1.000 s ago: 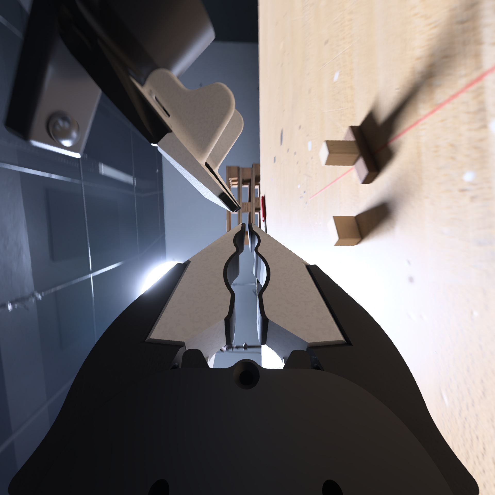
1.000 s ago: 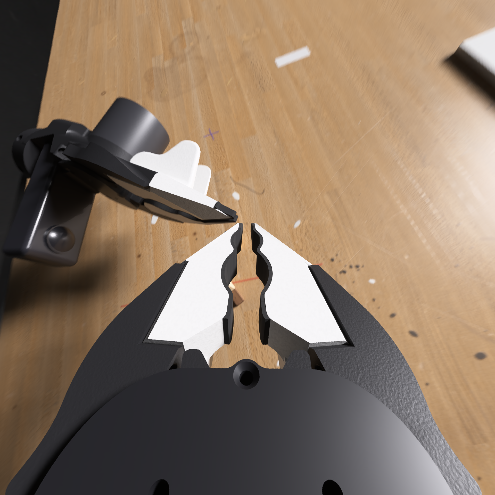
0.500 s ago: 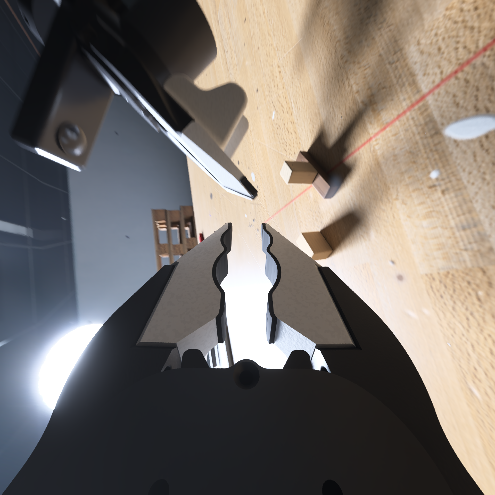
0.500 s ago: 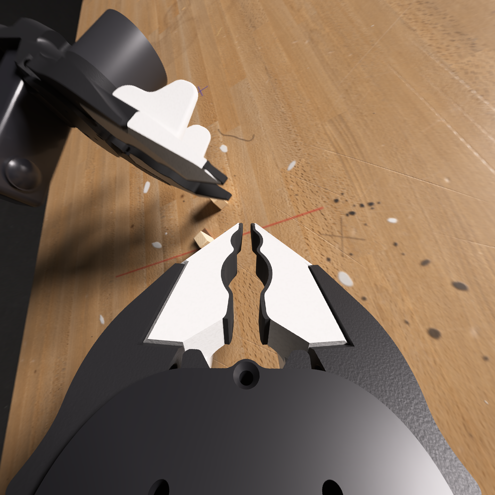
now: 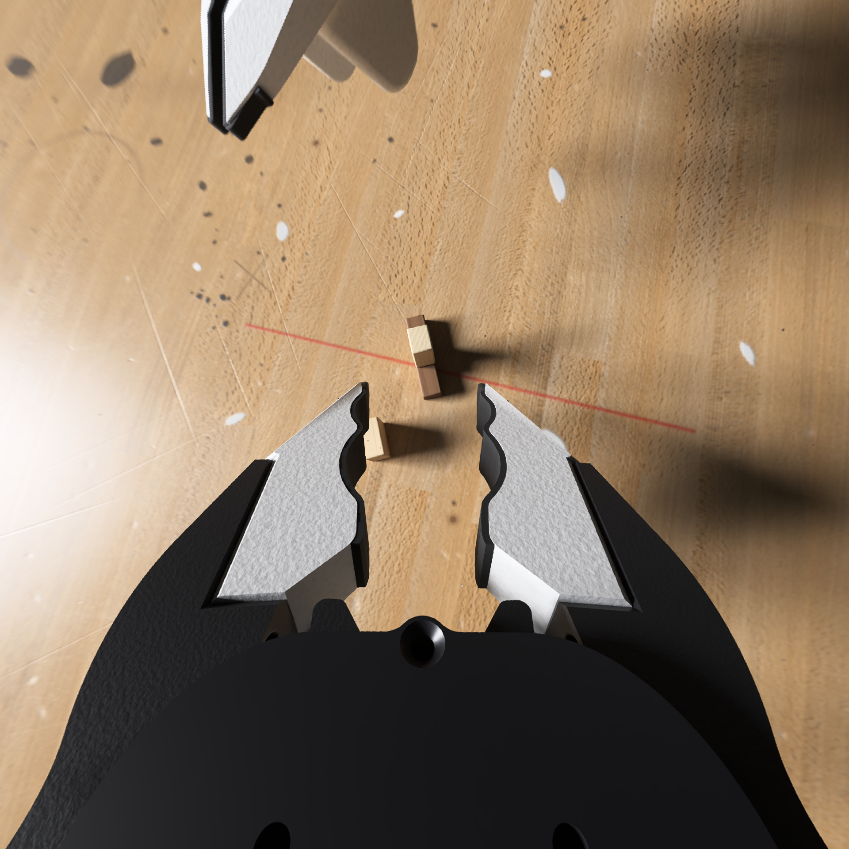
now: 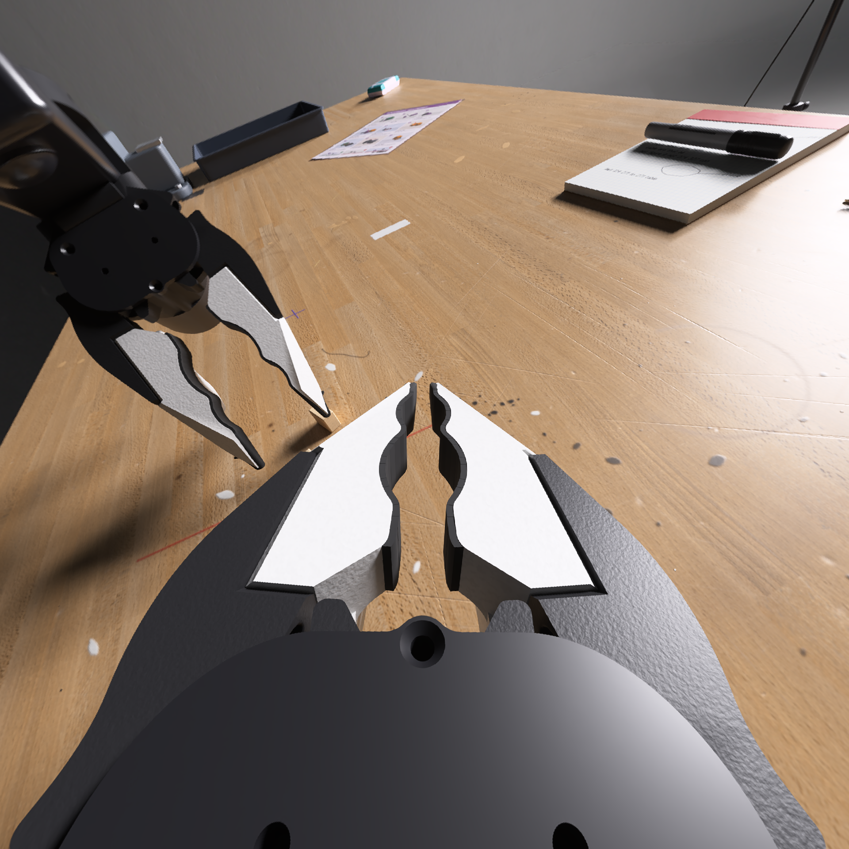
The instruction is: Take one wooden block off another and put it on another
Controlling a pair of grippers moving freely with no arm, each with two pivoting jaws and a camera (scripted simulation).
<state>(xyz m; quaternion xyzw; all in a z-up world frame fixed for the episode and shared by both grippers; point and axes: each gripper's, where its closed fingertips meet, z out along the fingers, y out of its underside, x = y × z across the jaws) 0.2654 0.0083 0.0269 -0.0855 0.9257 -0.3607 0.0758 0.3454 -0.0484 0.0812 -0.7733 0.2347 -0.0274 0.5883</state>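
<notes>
In the left wrist view a small light wooden block [image 5: 420, 344] lies across a longer dark wooden block [image 5: 428, 383] on the wooden table [image 5: 597, 275]. A second light block [image 5: 376, 438] lies alone, close to my left finger. My left gripper [image 5: 422, 390] is open and empty, hovering above the blocks and pointing down at them. My right gripper [image 6: 422, 388] is shut and empty, off to the side; its tips show at the top of the left wrist view [image 5: 236, 121]. In the right wrist view the left gripper [image 6: 291, 438] stands open over a partly hidden light block [image 6: 321, 420].
A thin red line [image 5: 574, 404] crosses the table under the stacked blocks. Farther off are a notepad [image 6: 666, 188] with a black marker [image 6: 721, 138], a dark tray [image 6: 262, 133], a printed leaflet [image 6: 390, 128], an eraser [image 6: 383, 86] and a white tape strip [image 6: 390, 229].
My left gripper has turned to look down on the table, moved over the blocks and opened wider. My right gripper has tilted up and stays shut.
</notes>
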